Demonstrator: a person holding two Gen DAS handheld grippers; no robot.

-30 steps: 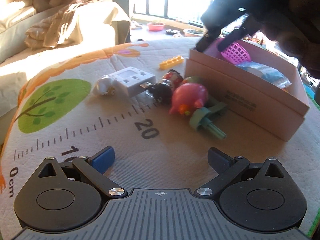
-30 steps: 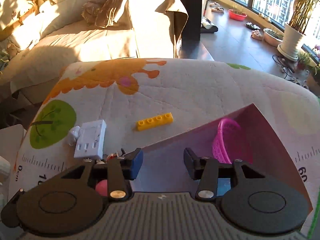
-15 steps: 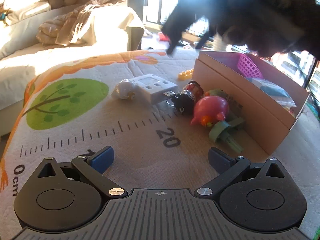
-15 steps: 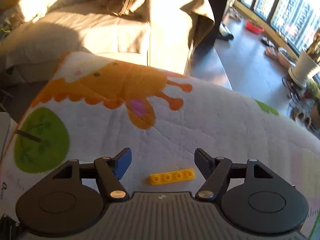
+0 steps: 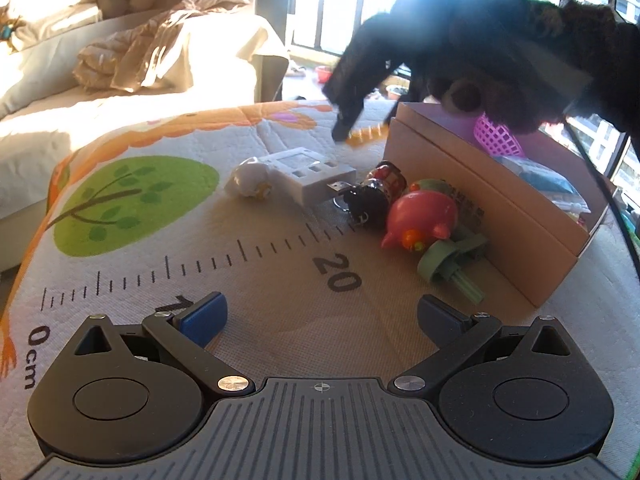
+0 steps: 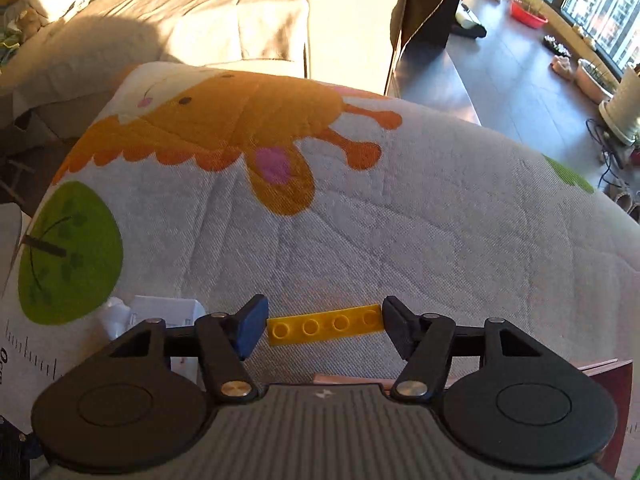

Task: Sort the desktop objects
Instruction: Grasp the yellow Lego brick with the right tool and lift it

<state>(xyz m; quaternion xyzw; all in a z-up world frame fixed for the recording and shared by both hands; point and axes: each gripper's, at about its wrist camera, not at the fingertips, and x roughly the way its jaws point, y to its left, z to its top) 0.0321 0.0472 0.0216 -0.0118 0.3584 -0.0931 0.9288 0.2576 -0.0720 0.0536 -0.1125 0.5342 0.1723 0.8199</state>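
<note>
From my left wrist view, the left gripper (image 5: 320, 312) hangs wide open and empty over the printed mat (image 5: 280, 304), with the cardboard box (image 5: 480, 200) to its right (toys clustered beside it). From my right wrist view, the right gripper (image 6: 324, 324) is closing around the yellow brick (image 6: 324, 325) lying on the mat, one pad at each end; I cannot tell whether they press it yet.

Sunlit sofa (image 5: 168, 92) with rumpled blanket (image 5: 160, 56), red basin (image 6: 528, 12), white planter (image 6: 624, 108)
</note>
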